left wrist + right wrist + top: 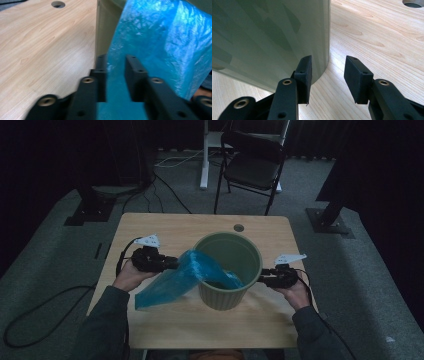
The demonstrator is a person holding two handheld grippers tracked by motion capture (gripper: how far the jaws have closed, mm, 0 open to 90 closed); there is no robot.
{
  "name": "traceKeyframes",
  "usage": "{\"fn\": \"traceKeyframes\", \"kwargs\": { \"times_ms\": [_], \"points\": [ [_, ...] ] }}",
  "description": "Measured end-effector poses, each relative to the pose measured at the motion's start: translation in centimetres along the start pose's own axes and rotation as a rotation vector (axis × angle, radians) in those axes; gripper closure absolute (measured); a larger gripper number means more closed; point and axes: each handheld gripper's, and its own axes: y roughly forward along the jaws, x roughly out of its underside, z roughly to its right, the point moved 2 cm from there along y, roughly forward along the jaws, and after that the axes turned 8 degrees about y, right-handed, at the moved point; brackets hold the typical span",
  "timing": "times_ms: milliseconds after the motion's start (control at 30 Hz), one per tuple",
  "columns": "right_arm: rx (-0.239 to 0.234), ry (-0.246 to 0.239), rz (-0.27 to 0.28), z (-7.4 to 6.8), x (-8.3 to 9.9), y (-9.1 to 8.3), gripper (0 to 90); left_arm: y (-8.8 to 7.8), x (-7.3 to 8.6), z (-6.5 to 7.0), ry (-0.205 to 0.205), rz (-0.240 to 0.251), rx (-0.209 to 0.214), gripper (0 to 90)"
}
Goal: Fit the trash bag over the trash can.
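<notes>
Blue plastic bag (160,42) between 2 black jaws of the left gripper (116,75)

Seen with bag film in the gap, jaws apart and not visibly pressing; behind, a green bin (105,27) standing on a wooden table (42,45) with a round hole (58,4).

Green bin (228,270) standing mid-table between both grippers, passage across blocked by it, blue bag (175,280) draped over its left rim toward the near edge, bare table (165,227) left open behind, cable hole (239,227) beyond the bin
</notes>
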Motion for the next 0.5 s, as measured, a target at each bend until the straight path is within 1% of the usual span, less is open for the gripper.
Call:
{"fn": "traceKeyframes", "kwargs": {
  "times_ms": [67,167,233,300,333,367,500],
  "points": [
    [0.0,-0.002,0.002,-0.1,0.0,-0.1,57.4,-0.2,-0.7,0.4,0.02,0.016,-0.003,84.7],
    [-0.006,-0.005,0.006,-0.2,-0.1,-0.3,57.3,-0.3,-1.4,0.8,0.043,0.023,-0.012,89.0],
    [-0.004,-0.008,0.005,-0.4,0.0,-0.5,57.3,-0.4,-1.7,0.9,0.046,0.03,-0.014,89.3],
    [-0.006,-0.012,0.006,-0.5,0.0,-0.6,57.2,-0.4,-2.5,1.2,0.061,0.046,-0.018,89.4],
    [-0.006,-0.013,0.007,-0.6,0.0,-0.8,57.1,-0.4,-2.5,1.2,0.061,0.046,-0.018,89.4],
    [-0.007,-0.012,0.011,-0.7,0.0,-0.9,57.1,-0.4,-3.0,1.3,0.067,0.052,-0.021,89.3],
    [-0.012,-0.022,0.025,-1.1,0.0,-1.6,57.0,-0.3,-4.1,1.4,0.075,0.073,-0.025,89.4]
  ]
}}
